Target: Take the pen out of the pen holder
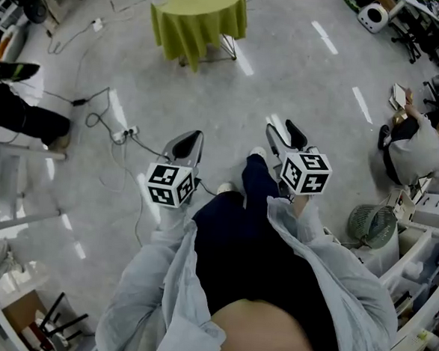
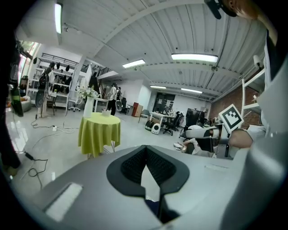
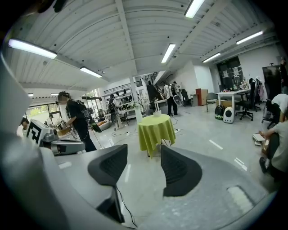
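Operator is standing on open floor (image 1: 286, 86), both tools pointing toward the round worktop (image 1: 197, 16) with the yellow-green cloth. It is sitting at about 11 o'clock in the head view, well apart from both.

Fingers (image 2: 135, 164) of the left gripper (image 1: 186, 145) are meeting at the tips, holding nothing. Fingers (image 3: 180, 170) of the right gripper (image 1: 286, 134) are standing wide apart, only floor showing between them.

On the worktop a small white cup (image 3: 157, 113) is sitting near a tall white vase (image 3: 138, 115). I am taking the cup as the likely pen holder. The pen is too small to make out.

Judgement: the pen will be handling light, stiff and smooth — prone to slipping or pivoting in a loose pinch. The best hold is looking like the exposed upper barrel above the rim, pinched across its width and drawn straight up, so the light holder is not tipping.
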### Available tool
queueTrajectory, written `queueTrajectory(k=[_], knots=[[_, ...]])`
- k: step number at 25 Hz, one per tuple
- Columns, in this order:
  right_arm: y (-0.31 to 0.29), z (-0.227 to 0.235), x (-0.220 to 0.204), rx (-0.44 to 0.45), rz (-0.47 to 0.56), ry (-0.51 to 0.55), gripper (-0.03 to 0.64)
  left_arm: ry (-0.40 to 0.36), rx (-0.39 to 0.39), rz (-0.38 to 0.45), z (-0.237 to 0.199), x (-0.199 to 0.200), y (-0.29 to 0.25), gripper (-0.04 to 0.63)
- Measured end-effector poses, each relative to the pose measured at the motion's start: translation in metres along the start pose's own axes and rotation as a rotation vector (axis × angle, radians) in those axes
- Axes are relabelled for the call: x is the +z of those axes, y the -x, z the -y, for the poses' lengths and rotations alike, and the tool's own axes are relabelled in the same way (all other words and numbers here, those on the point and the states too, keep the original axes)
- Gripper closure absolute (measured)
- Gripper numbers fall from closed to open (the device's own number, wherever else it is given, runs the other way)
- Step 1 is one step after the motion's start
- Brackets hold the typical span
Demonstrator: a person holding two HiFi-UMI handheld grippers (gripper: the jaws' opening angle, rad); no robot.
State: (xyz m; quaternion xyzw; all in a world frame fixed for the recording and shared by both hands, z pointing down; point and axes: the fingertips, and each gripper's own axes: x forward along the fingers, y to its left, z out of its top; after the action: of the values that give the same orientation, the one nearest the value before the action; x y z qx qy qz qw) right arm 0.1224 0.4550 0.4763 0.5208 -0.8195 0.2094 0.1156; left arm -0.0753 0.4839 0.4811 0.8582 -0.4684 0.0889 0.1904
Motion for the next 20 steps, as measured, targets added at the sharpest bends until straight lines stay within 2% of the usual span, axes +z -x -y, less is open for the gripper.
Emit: queueTrajectory(k=[9,20], knots=[[-0.043,0.020,0.023,0.065,0.012,-0.015,0.380,0.024,0.033,0.008,-0.015,0.016,-0.037,0.578],[-0.142,0.082,0.088,0.074,0.010,0.013,0.380,0.007,0.071,0.011,-0.068,0.076,-0.138,0.578]])
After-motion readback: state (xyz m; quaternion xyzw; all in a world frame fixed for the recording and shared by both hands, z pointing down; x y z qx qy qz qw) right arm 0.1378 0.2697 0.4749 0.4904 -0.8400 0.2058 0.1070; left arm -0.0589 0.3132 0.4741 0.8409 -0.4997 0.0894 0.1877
